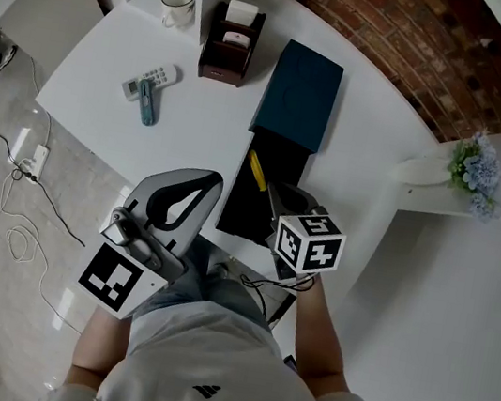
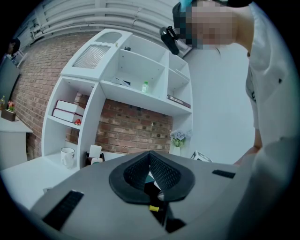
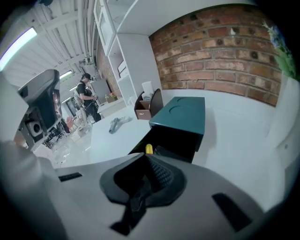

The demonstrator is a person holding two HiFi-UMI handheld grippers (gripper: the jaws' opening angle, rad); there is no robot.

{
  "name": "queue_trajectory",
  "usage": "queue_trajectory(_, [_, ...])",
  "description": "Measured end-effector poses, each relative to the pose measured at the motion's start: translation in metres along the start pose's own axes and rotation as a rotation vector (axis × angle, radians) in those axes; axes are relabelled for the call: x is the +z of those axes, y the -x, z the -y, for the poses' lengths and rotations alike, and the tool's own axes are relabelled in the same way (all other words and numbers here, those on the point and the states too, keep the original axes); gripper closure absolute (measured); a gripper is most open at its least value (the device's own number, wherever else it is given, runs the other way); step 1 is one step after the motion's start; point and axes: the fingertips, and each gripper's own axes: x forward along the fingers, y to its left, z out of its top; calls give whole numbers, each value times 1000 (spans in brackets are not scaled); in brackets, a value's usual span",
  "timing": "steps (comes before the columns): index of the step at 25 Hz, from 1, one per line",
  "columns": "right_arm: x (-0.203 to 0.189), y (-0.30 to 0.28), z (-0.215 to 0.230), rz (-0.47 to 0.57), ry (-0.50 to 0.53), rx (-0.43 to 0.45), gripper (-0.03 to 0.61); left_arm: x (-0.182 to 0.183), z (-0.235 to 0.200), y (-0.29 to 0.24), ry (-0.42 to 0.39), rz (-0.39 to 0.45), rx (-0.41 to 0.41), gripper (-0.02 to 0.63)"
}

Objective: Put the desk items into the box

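Left grey gripper (image 2: 150, 155) and right grey gripper (image 3: 146, 158) are both clenched, empty, near the open black box (image 1: 241, 210) holding a yellow stick-shaped item (image 1: 257, 169).

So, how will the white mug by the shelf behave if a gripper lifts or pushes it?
The white mug looks like hard glazed ceramic, so probably stiff, slippery and breakable if dropped. It stands upright on the smooth desk, so a low push would likely slide it; a high one might tip it.
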Motion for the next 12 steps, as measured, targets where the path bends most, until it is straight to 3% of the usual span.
queue_trajectory(12, [46,65,-27,264,0,55,571,8,34,-11,-24,15,-93,603])
